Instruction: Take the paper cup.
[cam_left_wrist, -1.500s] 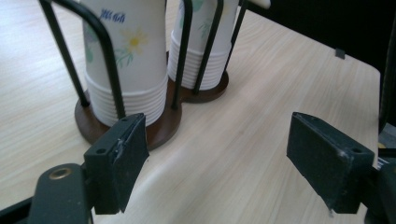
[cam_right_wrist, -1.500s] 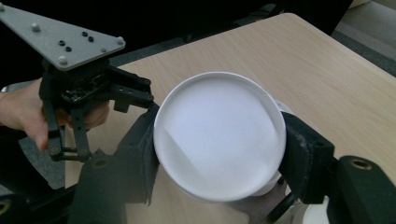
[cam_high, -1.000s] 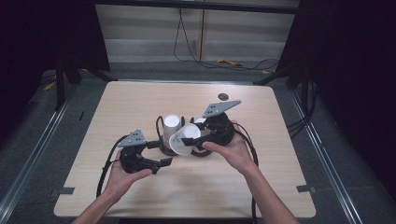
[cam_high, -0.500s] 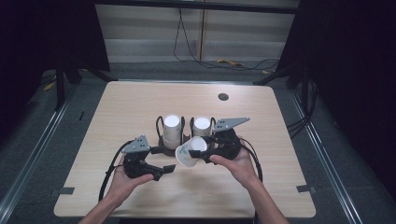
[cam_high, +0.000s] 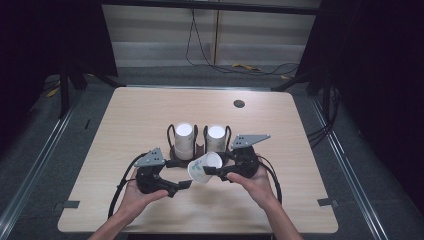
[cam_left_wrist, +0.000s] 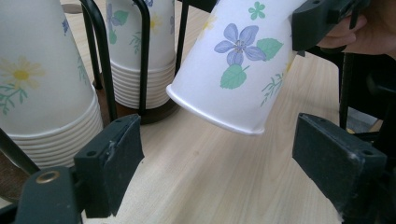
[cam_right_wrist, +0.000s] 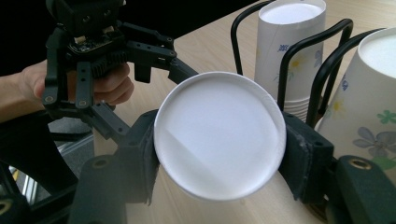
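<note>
I've pulled a floral paper cup (cam_high: 205, 168) off the right stack (cam_high: 215, 138) with my right hand-held gripper (cam_high: 216, 172), jaws pinching its base, now tilted low toward my spread left hand-held gripper (cam_high: 186, 184) above the near worktop (cam_high: 125, 120), so handover looks next.

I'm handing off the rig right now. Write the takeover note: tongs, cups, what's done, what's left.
Right tongs: shut on one floral paper cup, tilted, lifted off the table.
Left tongs: open, empty, pointed at that cup's rim from close by.
Two cup stacks stand upside down in the black wire holder.
Done: one cup is out of the holder.
Left, probably: take the cup with the left tongs or set it down.
</note>
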